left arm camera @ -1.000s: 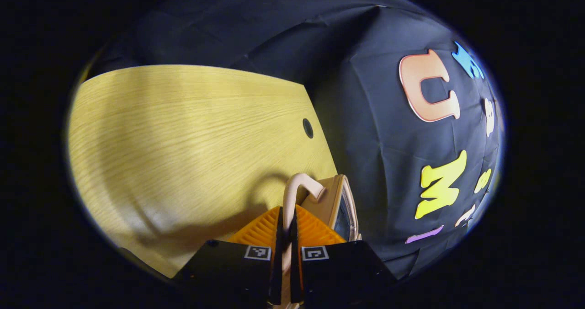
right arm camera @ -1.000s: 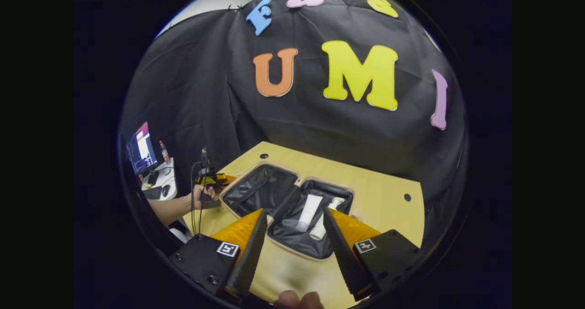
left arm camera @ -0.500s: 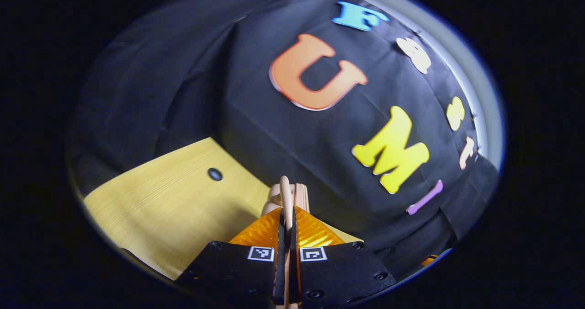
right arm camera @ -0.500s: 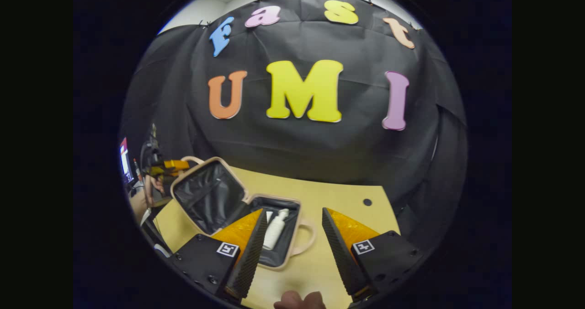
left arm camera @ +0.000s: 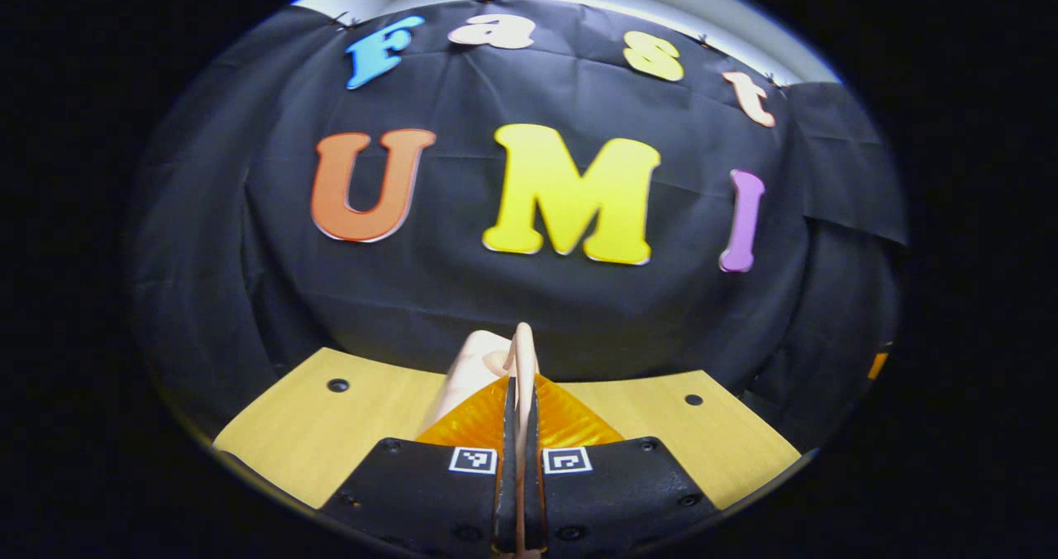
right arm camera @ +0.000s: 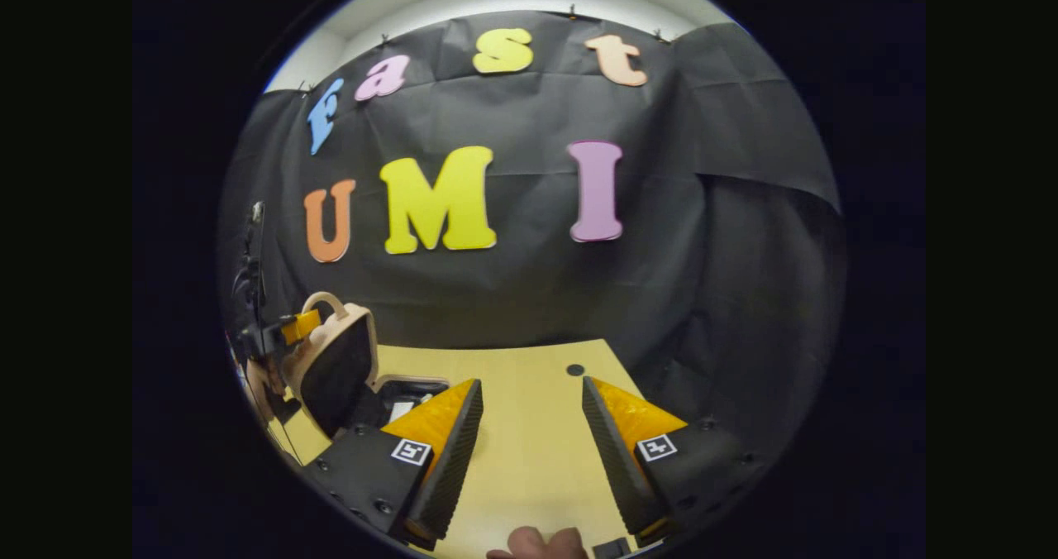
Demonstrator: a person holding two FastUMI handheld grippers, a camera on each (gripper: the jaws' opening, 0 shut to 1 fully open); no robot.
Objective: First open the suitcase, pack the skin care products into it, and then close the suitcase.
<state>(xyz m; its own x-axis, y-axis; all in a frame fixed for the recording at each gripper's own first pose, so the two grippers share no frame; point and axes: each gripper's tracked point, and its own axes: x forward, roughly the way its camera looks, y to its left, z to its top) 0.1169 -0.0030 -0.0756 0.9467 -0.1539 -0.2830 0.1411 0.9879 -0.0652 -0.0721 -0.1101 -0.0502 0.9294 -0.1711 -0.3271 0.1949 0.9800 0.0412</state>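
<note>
In the left gripper view my left gripper (left arm camera: 519, 389) is shut on the beige handle (left arm camera: 522, 348) of the suitcase lid (left arm camera: 467, 373), which shows edge-on just past the fingers. The right gripper view has the suitcase (right arm camera: 335, 369) at the far left, its dark-lined lid standing roughly upright over the base (right arm camera: 409, 388). The left gripper (right arm camera: 295, 327) holds the lid's handle (right arm camera: 324, 298) there. A bit of a white skin care product (right arm camera: 400, 411) shows in the base. My right gripper (right arm camera: 529, 427) is open above bare table, to the right of the suitcase.
The wooden table (right arm camera: 529, 460) runs back to the black cloth wall, with a small round hole (right arm camera: 575, 370) near its far edge. Two more holes (left arm camera: 337, 385) dot the table in the left gripper view. A fingertip (right arm camera: 537, 542) shows at the bottom of the right gripper view.
The lid has swung up from lying flat to roughly upright, carried by my left gripper on its handle. My right gripper has turned rightwards, so the suitcase slid to its view's left edge.
</note>
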